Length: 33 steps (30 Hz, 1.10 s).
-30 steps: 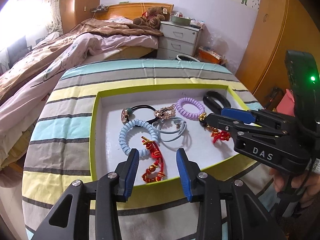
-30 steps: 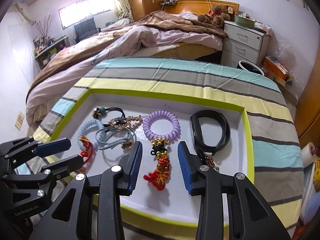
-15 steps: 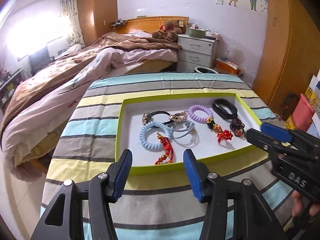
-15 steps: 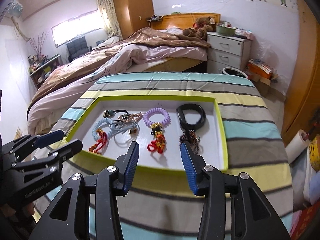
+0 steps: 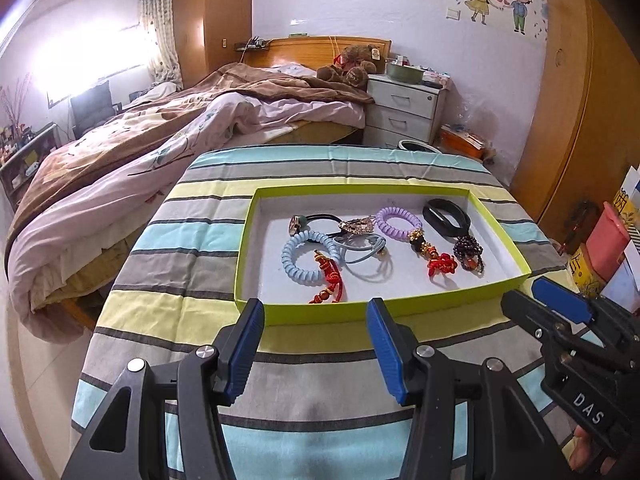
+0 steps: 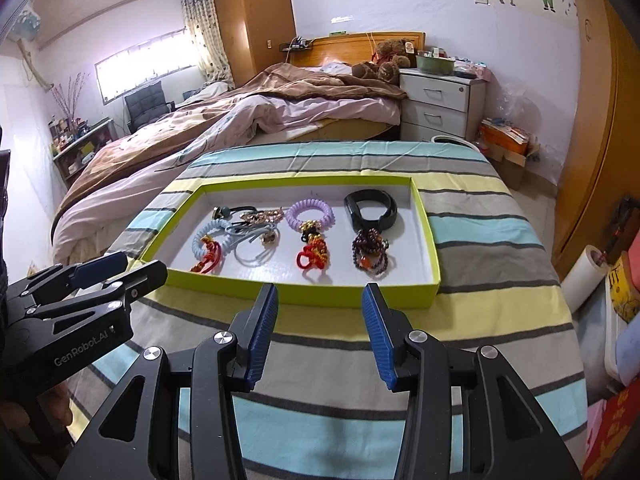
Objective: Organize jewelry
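A shallow lime-green tray [image 5: 360,313] [image 6: 304,295] sits on a striped tablecloth. It holds a light blue coil band [image 5: 305,255] [image 6: 202,236], a red knotted bracelet [image 5: 330,280] [image 6: 208,258], a grey-blue hair tie [image 5: 366,249], a purple coil band [image 5: 399,222] [image 6: 310,213], a red and gold charm [image 5: 438,262] [image 6: 314,254], a dark bead bracelet [image 5: 468,250] [image 6: 370,252] and a black band [image 5: 446,216] [image 6: 370,210]. My left gripper [image 5: 316,346] [image 6: 120,270] is open and empty in front of the tray. My right gripper [image 6: 320,330] [image 5: 532,296] is open and empty beside it.
The round table's striped cloth [image 5: 192,240] drops off at the near and left edges. An unmade bed [image 5: 160,140] lies behind on the left. A white nightstand [image 5: 404,110] and a wooden wardrobe [image 5: 580,120] stand at the back right. Boxes [image 6: 624,280] crowd the right.
Both grippers have drawn back from over the tray to in front of it, open and empty. The jewelry lies as before.
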### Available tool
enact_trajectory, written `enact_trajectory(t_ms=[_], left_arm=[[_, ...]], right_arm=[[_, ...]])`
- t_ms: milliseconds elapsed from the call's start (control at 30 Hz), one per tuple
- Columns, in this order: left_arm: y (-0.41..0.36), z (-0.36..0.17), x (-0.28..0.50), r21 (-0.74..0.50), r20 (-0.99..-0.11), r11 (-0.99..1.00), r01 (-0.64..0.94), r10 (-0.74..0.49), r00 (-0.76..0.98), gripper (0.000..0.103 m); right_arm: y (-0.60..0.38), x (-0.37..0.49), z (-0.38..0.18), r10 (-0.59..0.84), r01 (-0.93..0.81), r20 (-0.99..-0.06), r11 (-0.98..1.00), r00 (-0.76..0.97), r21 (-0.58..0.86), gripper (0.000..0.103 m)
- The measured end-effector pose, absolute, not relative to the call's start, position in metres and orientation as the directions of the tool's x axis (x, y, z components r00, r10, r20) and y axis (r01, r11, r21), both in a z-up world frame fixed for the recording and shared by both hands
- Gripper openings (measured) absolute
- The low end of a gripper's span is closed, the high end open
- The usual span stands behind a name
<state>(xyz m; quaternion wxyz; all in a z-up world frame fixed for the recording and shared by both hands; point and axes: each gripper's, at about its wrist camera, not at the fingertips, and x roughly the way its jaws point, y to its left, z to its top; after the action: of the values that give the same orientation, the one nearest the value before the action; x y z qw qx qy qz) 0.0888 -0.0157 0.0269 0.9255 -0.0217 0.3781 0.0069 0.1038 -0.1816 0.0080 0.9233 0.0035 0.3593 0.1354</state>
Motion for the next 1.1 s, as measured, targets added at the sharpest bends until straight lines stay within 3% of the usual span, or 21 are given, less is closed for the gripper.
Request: enact_trajectory(t_ms=[1100], left_arm=[[-0.022, 0.029, 0.081, -0.023, -0.7, 0.999, -0.025, 0.001, 0.714, 0.053]], right_arm=[[-0.184, 0.092, 0.012, 0.255, -0.243, -0.651, 0.964, 0.715, 0.111, 0.045]])
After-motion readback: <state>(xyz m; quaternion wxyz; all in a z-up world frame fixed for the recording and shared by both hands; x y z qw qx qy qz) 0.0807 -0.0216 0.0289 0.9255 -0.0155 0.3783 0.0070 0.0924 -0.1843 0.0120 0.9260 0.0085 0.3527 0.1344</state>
